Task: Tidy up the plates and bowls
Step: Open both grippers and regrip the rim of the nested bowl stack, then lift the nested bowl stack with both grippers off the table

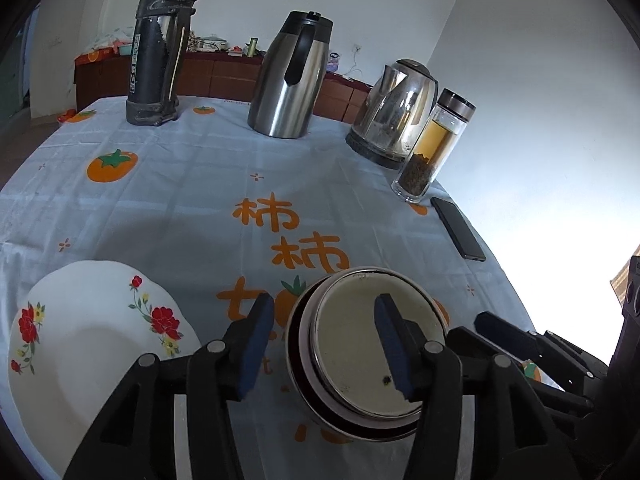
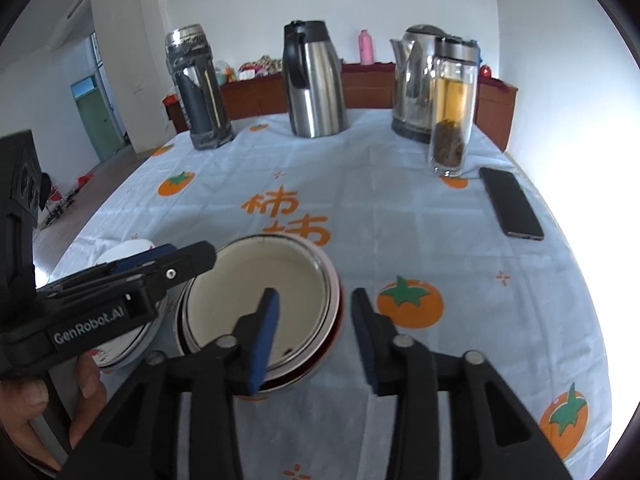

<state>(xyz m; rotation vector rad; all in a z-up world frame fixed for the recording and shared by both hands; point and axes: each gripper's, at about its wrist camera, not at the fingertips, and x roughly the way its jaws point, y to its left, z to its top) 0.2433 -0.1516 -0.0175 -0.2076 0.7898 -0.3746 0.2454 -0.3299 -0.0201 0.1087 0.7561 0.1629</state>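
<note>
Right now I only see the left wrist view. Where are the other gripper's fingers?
Observer: The right gripper is open, with one finger inside the bowl and one outside its rim.
Operator: Who holds the left one?
Observer: A hand holds the left gripper from below.
Operator: Anything far back that I'm missing?
Observer: A pink bottle stands on the cabinet.

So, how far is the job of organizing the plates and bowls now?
Done: the bowls sit nested in one stack on the table. In hand: nothing; the left tongs and right tongs are open, each straddling the stack's rim. Left: the flowered plate lies apart beside the stack.
</note>
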